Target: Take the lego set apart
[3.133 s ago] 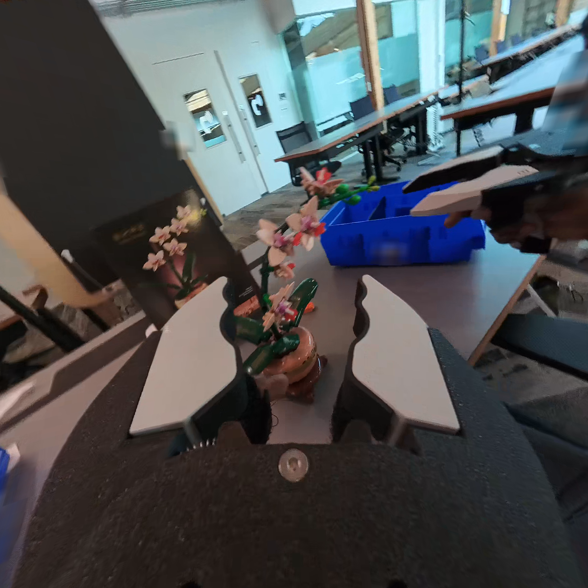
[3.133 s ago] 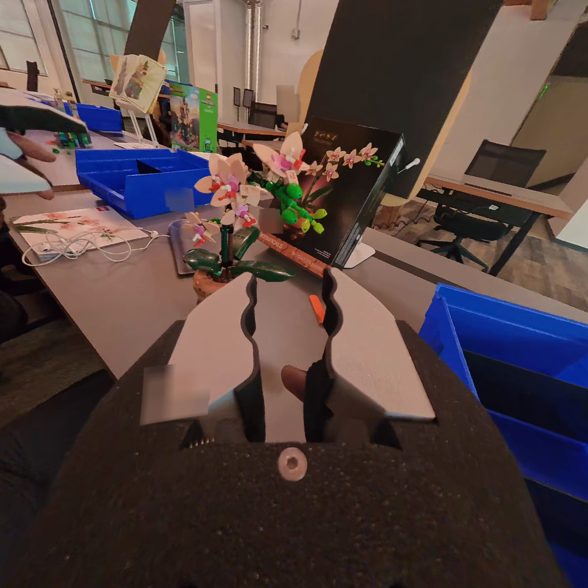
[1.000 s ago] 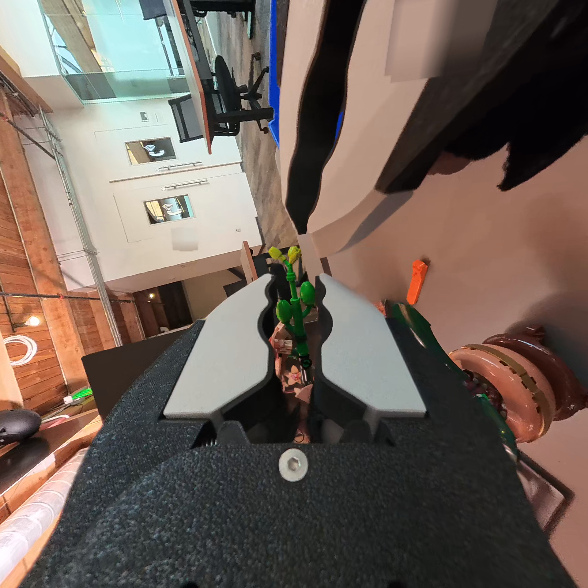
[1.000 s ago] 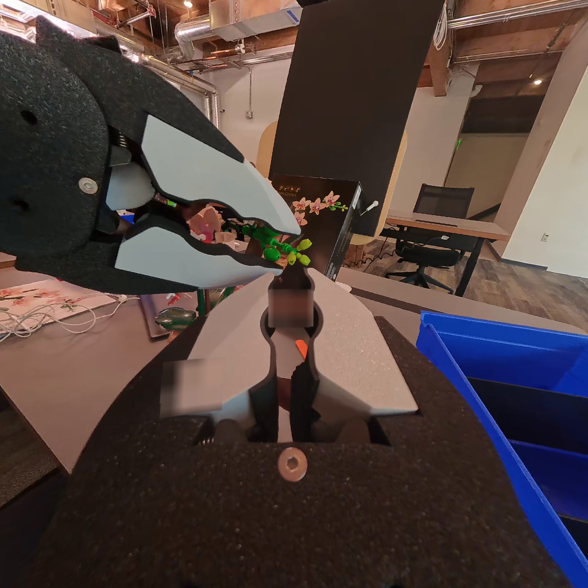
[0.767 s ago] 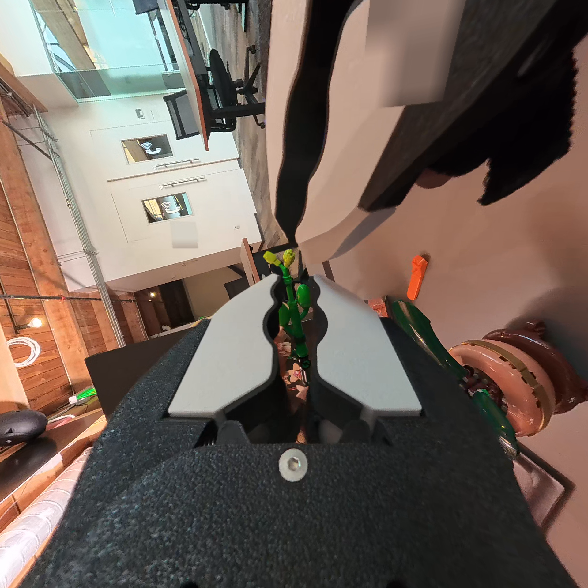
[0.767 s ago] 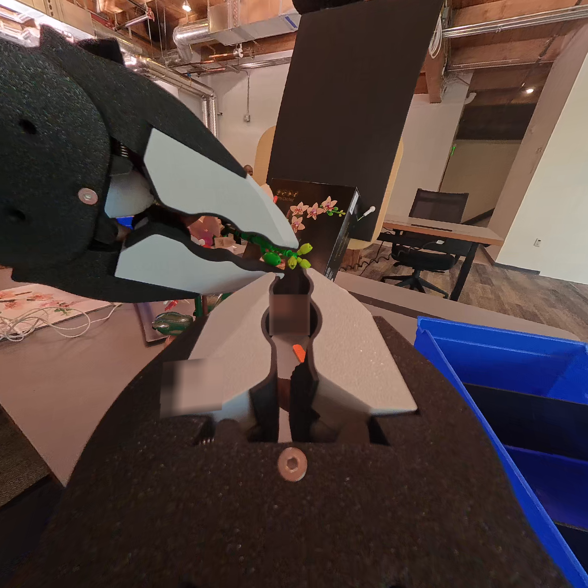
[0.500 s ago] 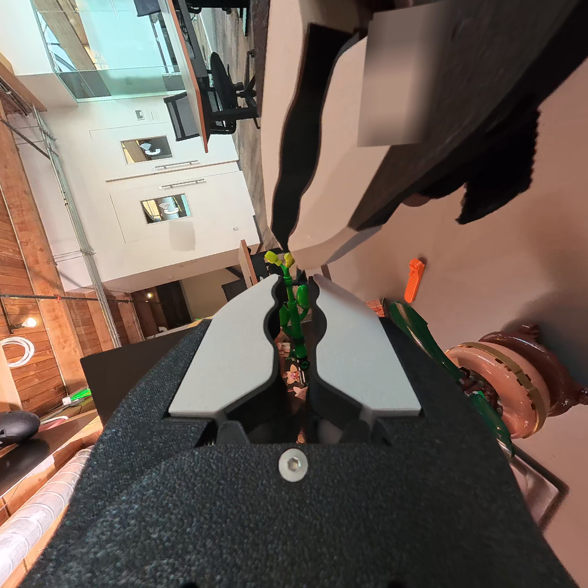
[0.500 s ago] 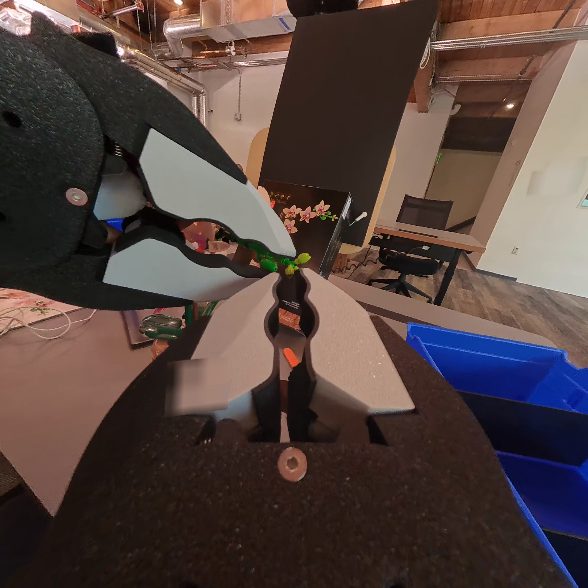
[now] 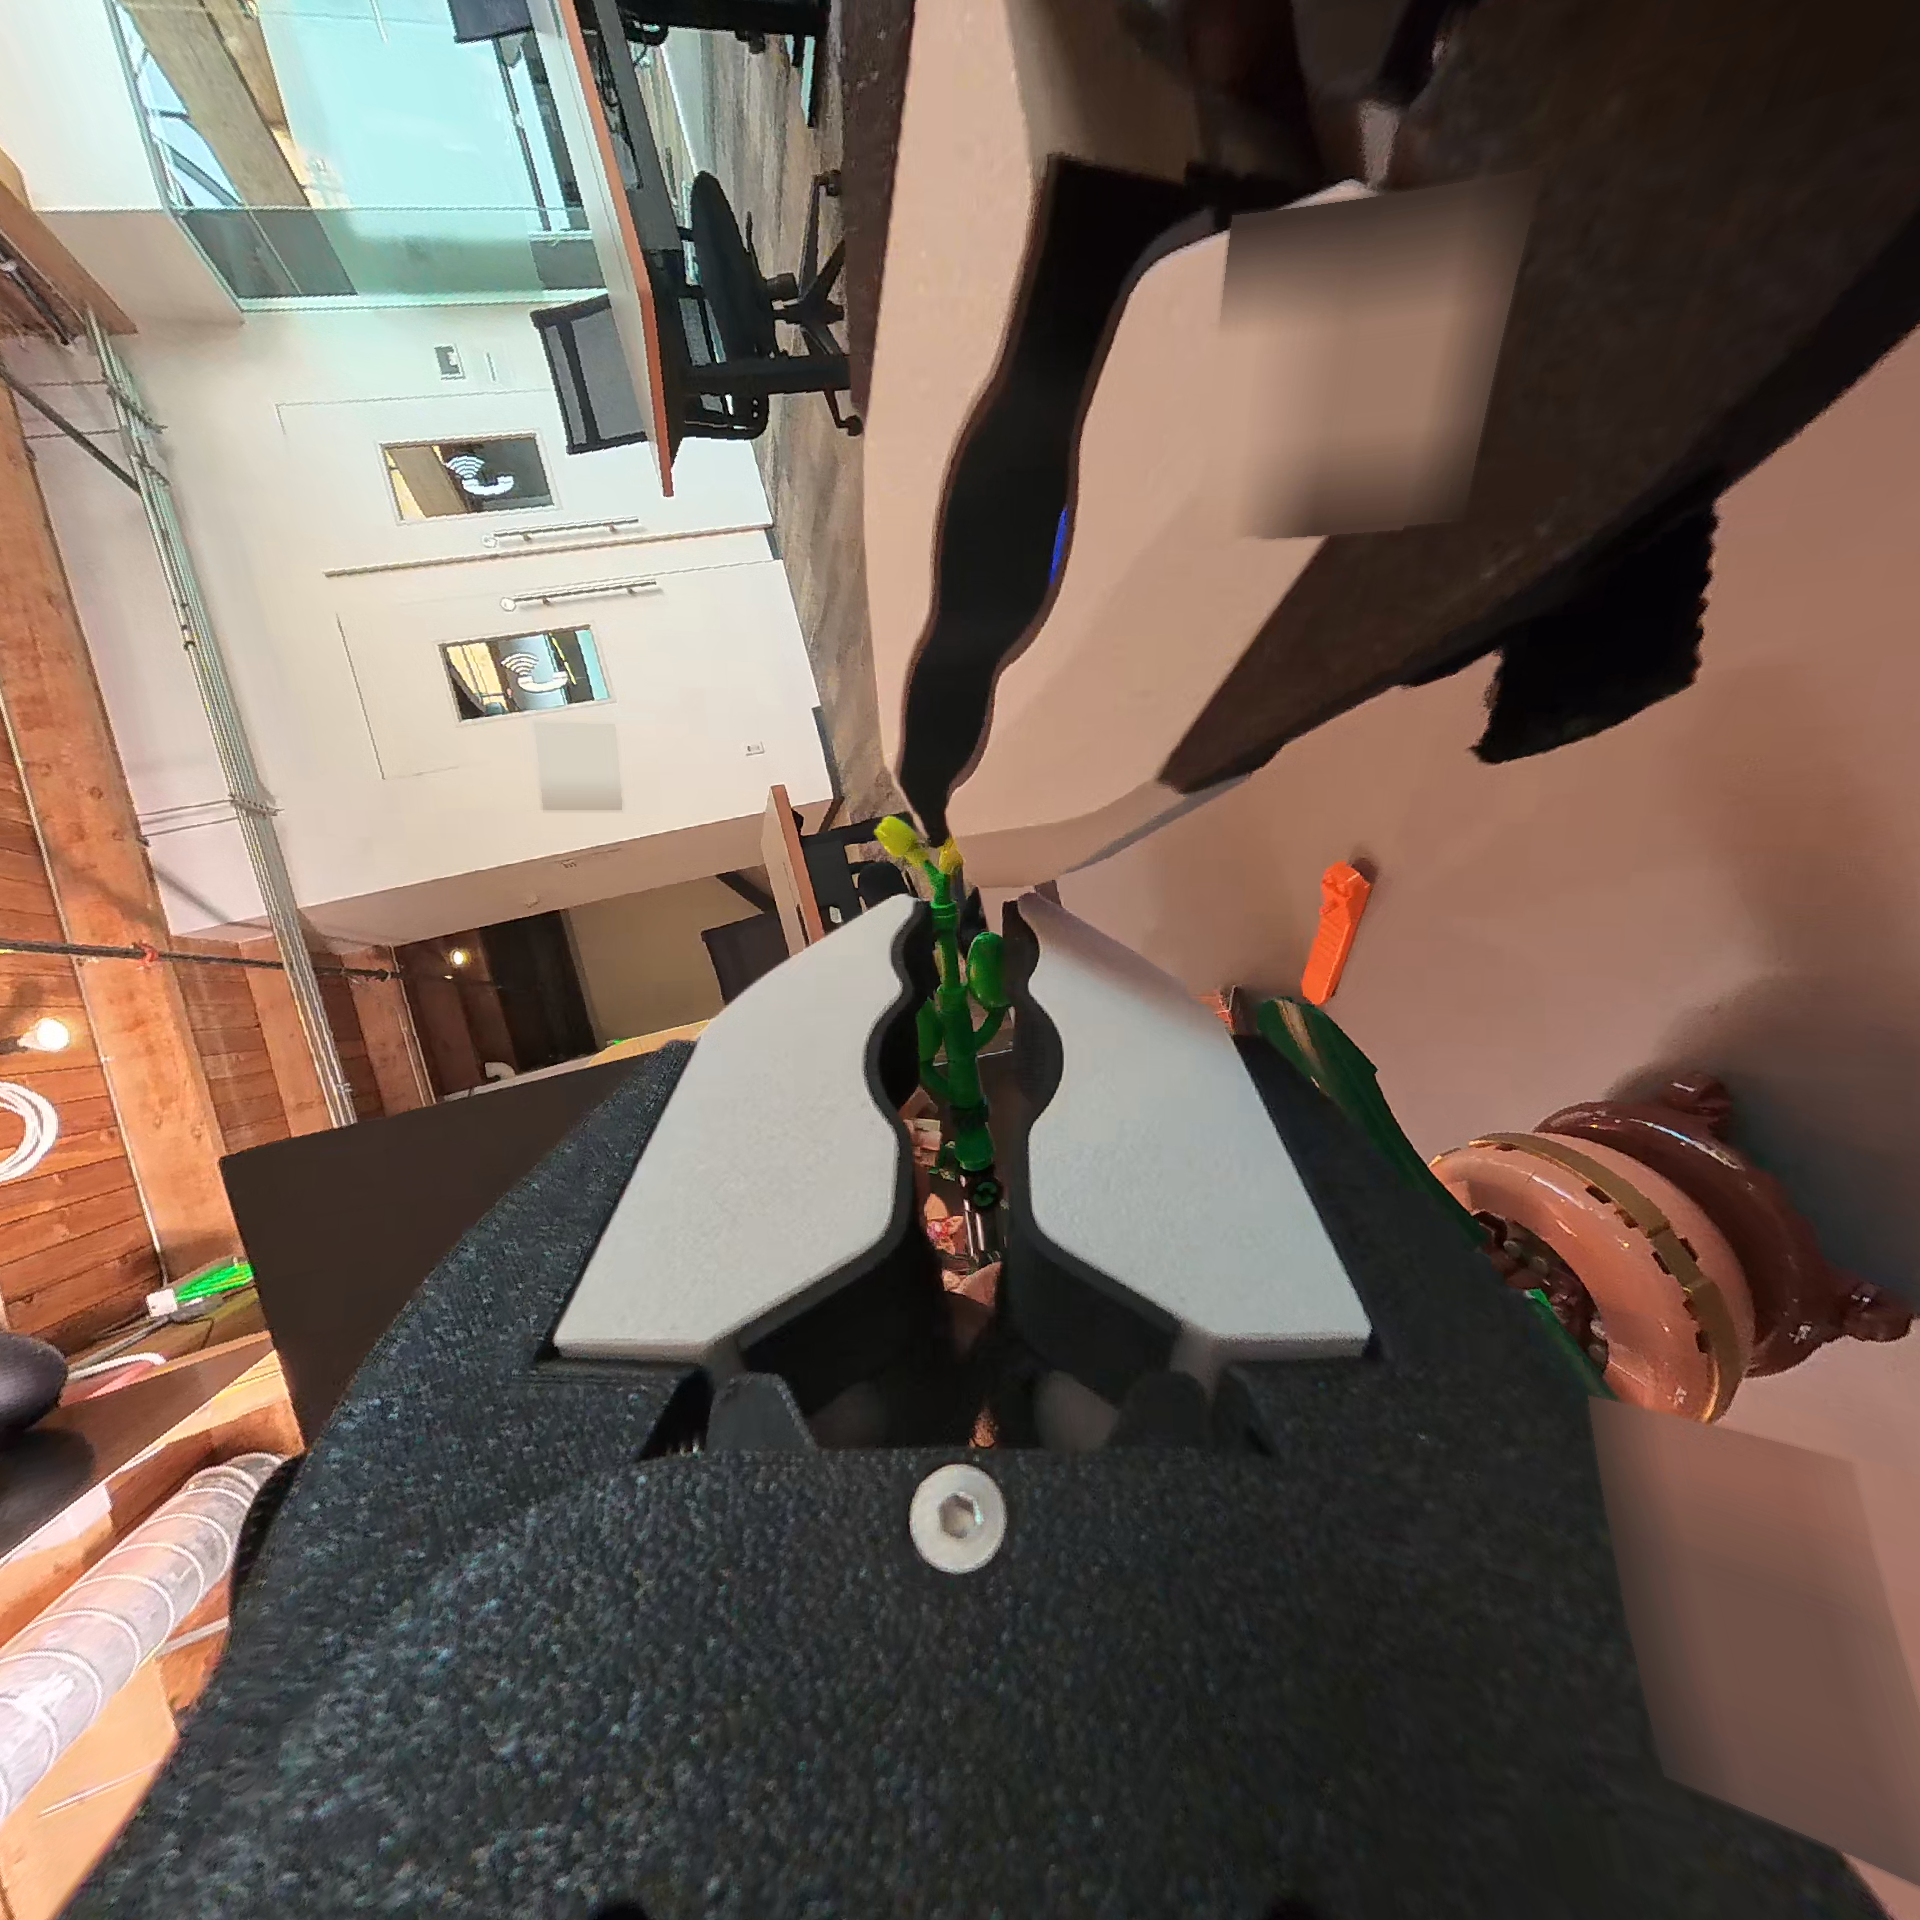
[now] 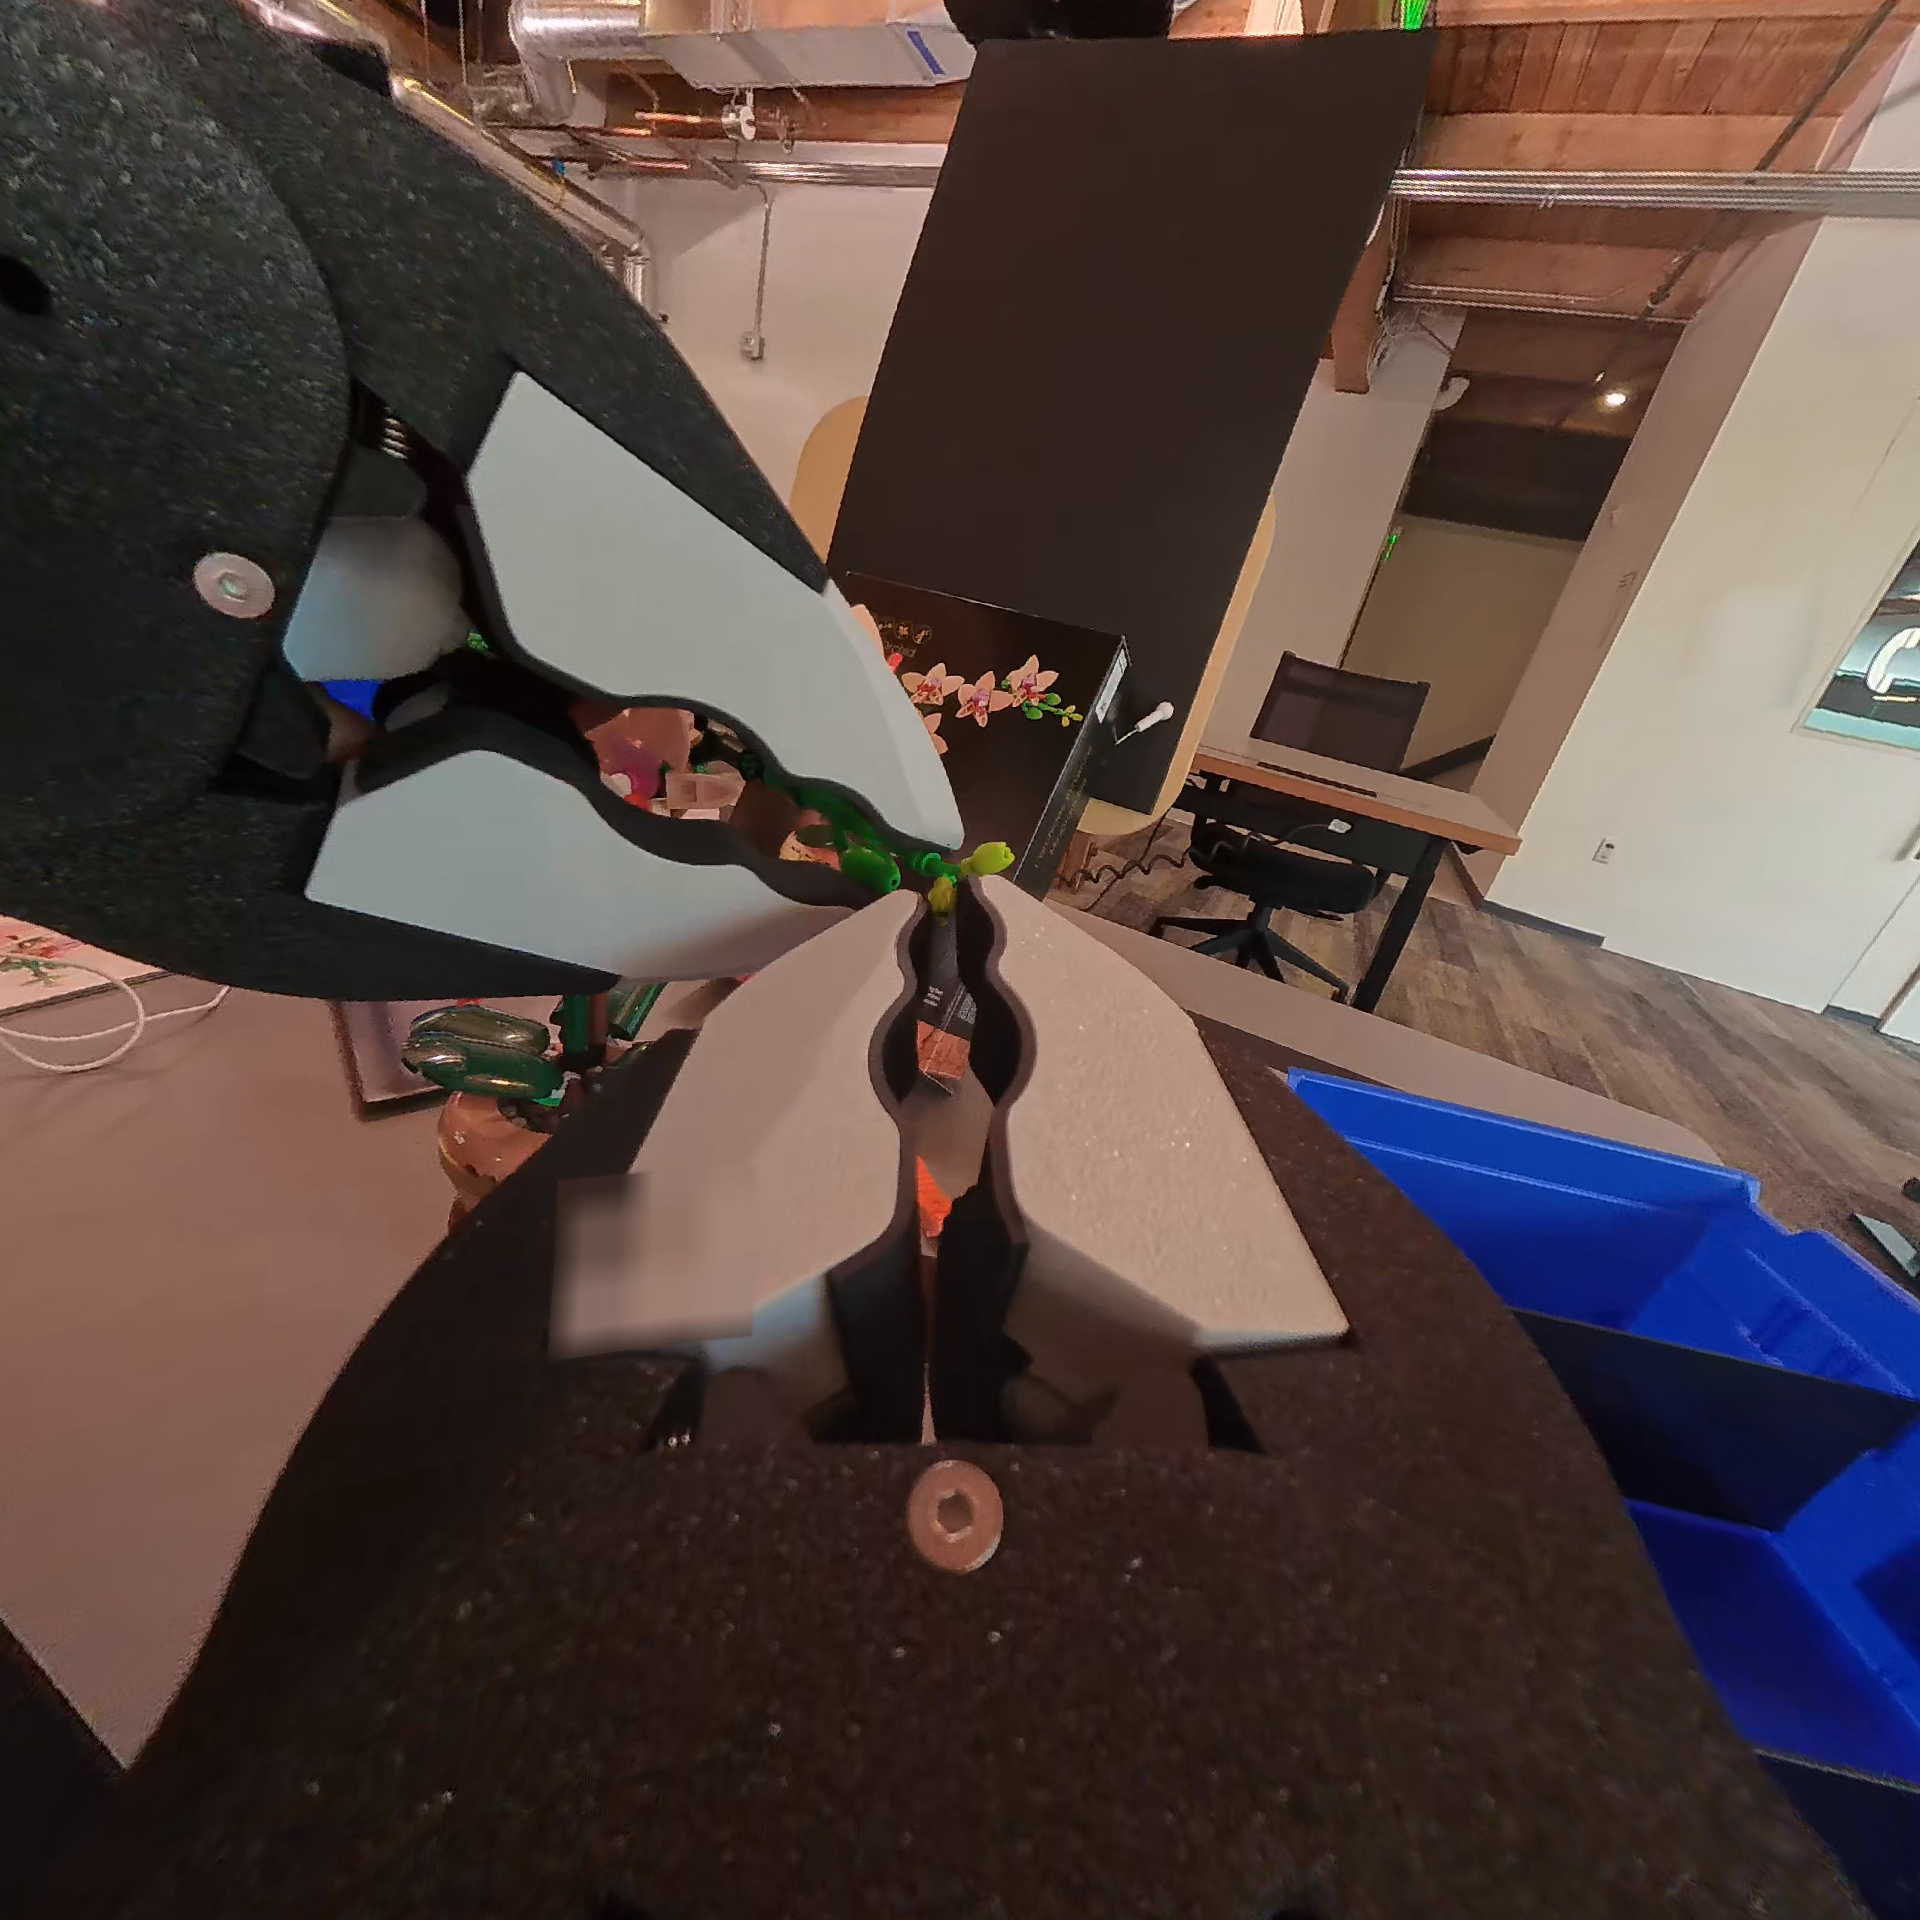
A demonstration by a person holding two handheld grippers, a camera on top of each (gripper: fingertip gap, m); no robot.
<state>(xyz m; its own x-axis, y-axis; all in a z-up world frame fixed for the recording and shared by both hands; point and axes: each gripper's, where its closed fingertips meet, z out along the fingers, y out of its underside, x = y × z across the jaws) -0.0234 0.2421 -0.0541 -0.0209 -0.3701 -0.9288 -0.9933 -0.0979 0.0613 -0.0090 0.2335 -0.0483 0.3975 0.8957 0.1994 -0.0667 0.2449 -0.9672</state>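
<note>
Up close, we see a thin green stem [image 9: 961,1049] with green buds and two yellow buds [image 10: 985,858] at its tip, part of a lego orchid with a brown-pink pot [image 9: 1621,1278] on the table [image 9: 1558,935]. Our left gripper [image 9: 961,914] has the stem running between its fingers, pinched nearly closed around it. Our right gripper [image 10: 943,902] meets the stem's tip, its fingertips pressed onto one yellow bud. An orange tool [image 9: 1338,930] lies well apart; blue bins [image 10: 1662,1299] sit to our right.
</note>
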